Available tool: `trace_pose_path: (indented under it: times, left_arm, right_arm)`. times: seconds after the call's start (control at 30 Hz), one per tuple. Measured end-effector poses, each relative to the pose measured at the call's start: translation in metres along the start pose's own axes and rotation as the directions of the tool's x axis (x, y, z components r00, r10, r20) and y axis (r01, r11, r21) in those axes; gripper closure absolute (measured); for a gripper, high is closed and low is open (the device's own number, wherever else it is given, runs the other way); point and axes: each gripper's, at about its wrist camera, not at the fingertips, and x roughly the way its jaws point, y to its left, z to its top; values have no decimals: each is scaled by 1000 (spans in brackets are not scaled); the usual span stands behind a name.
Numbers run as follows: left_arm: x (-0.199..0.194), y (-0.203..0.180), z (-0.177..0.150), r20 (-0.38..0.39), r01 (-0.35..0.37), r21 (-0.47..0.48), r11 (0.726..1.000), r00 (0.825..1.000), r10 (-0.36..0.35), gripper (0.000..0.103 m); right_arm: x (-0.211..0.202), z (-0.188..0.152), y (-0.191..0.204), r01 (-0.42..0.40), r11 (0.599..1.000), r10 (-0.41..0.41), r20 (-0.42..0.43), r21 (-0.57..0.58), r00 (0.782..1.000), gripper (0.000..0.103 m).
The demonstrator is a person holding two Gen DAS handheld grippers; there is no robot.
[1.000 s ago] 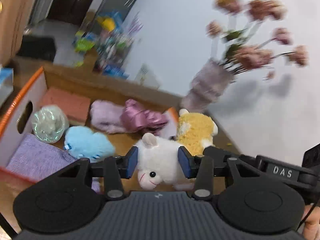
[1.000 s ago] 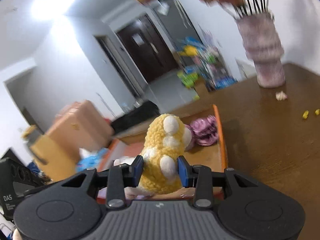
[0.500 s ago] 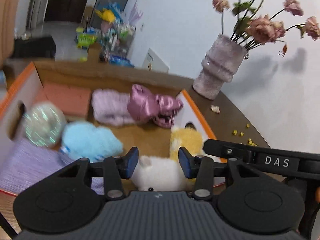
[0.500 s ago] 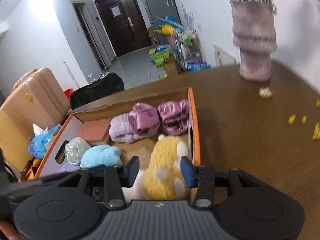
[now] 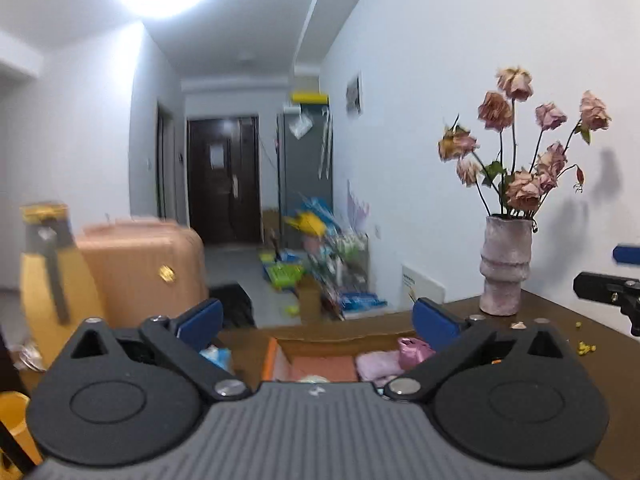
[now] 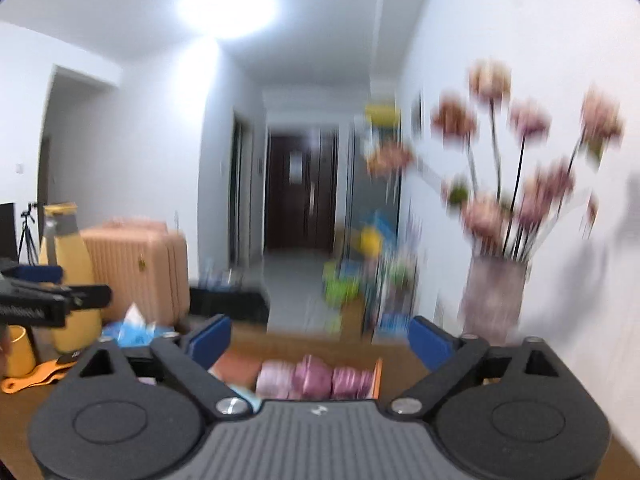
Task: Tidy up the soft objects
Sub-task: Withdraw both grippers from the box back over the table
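Note:
My left gripper (image 5: pixel 316 320) is held high and nearly level, its jaws opening wide with nothing between the blue pads. Below it lies the cardboard box (image 5: pixel 272 356) with an orange rim. A pale pink soft roll (image 5: pixel 378 362) and a shiny pink bundle (image 5: pixel 414 348) lie in the box. My right gripper (image 6: pixel 320 338) is likewise opening wide and empty above the same box (image 6: pixel 376 376), where pink soft rolls (image 6: pixel 312 376) show. This view is blurred. The white and yellow plush toys are out of sight. Each gripper shows at the edge of the other's view.
A pink vase of dried flowers (image 5: pixel 506 268) stands on the brown table (image 5: pixel 560 364) at the right, near yellow crumbs. A yellow bottle (image 6: pixel 66 276), a tissue pack (image 6: pixel 132 330) and a yellow cup (image 6: pixel 16 354) are to the left. A peach suitcase (image 5: pixel 140 272) stands behind.
Both grippers let go of their plush toys, white on the left and yellow on the right, over the box. They opened wide, rose and tipped up to level.

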Motion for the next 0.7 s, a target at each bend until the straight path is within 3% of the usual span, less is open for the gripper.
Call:
trace_pose_path:
  times: [0.2, 0.37, 0.53, 0.7]
  left_arm:
    - [-35, 4, -1, -6, -11, 10, 1000, 1000, 11, 0]
    - [-61, 2, -6, 18, -32, 10, 999, 999, 32, 0]
    - [-110, 7, -43, -25, -11, -14, 1000, 1000, 10, 0]
    - [-168, 2, -90, -15, 18, -41, 999, 1000, -19, 0]
  right_arm:
    - [-23, -4, 7, 11, 996, -13, 22, 84, 1000, 3]
    - [-51, -4, 16, 42, 996, -44, 35, 74, 998, 3]
    - [-101, -29, 27, 39, 996, -40, 12, 83, 999, 2]
    - [-161, -69, 47, 21, 998, -19, -32, 62, 999, 2]
